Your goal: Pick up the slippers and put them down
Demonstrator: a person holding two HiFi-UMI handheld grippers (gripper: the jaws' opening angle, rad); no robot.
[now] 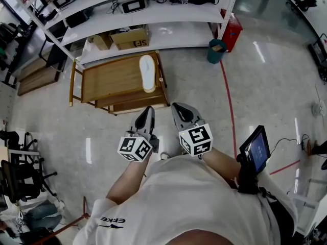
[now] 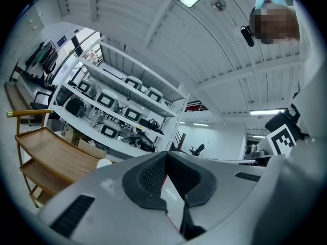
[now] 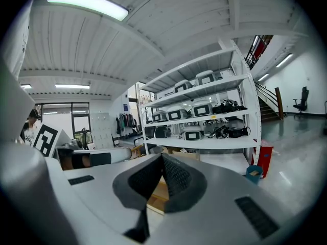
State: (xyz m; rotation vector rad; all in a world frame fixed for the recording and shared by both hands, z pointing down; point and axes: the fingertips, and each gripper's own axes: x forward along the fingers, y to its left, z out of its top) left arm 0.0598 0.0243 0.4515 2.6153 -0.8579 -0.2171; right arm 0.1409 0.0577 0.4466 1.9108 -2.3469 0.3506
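Holding both tools level in front of the body, side by side and close together over bare floor (image 1: 102,137). Left gripper (image 1: 149,109): jaws closed tip to tip, nothing between them. Right gripper (image 1: 178,106): jaws likewise closed and empty.

One white slipper (image 1: 147,73) lies lengthwise on the top tier of a low wooden rack (image 1: 110,78), toward its right edge, just beyond the gripper tips and untouched. No second slipper can be made out.

Far side: white shelving unit (image 1: 153,14) with a cardboard box (image 1: 130,37) on its lowest shelf. Teal bin (image 1: 216,51) on the floor to the far right. Tablet (image 1: 255,149) at near right, screen lit.
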